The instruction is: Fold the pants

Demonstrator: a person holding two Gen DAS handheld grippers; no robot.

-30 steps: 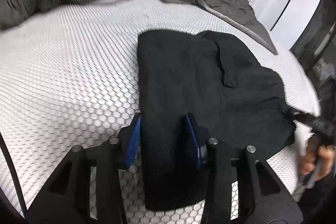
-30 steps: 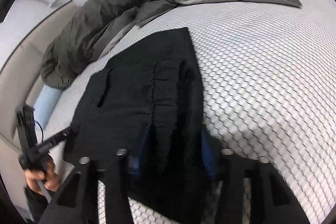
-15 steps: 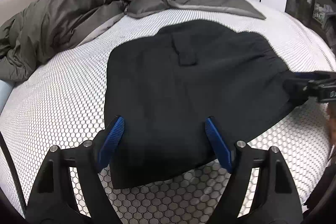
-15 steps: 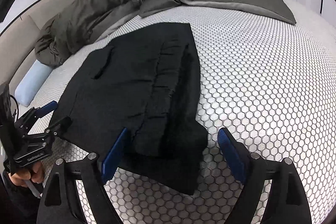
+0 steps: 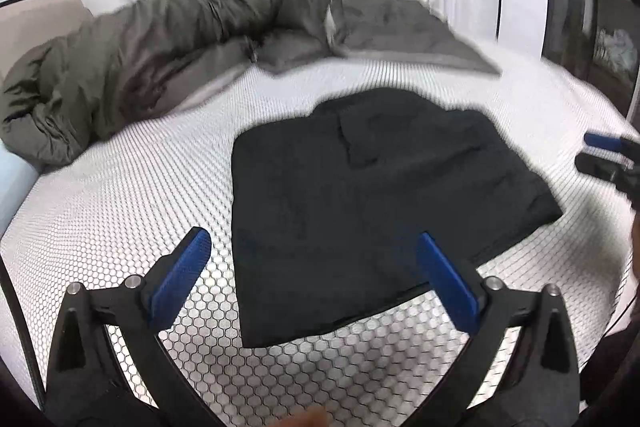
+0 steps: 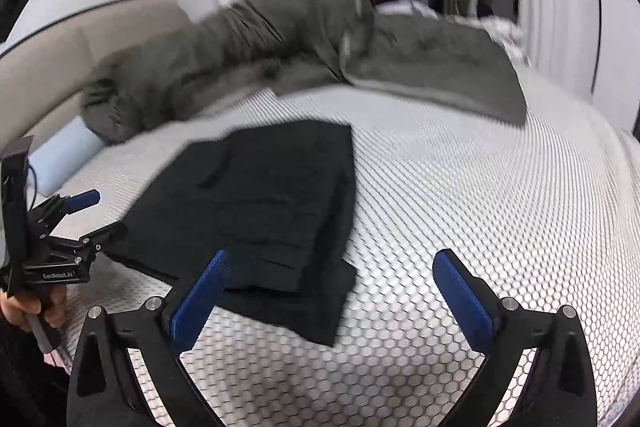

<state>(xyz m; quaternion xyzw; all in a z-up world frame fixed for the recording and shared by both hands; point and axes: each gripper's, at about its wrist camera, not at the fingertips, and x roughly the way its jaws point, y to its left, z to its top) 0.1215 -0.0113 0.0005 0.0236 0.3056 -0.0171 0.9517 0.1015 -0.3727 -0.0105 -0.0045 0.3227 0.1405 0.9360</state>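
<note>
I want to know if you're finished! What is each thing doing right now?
black pants: folded, flat on the bed.
left gripper: just opened wide, holding nothing.
right gripper: just opened wide, holding nothing.
grey duvet: bunched up behind.

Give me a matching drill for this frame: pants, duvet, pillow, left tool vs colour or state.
Things:
1. pants
2. duvet
3. pillow
4. left tool

States:
A. light blue, at the bed's edge
B. open, nothing between the pads
C. black, folded flat on the sheet
D. olive-grey, bunched at the far side

Pairs: 1-C, 2-D, 3-A, 4-B
</note>
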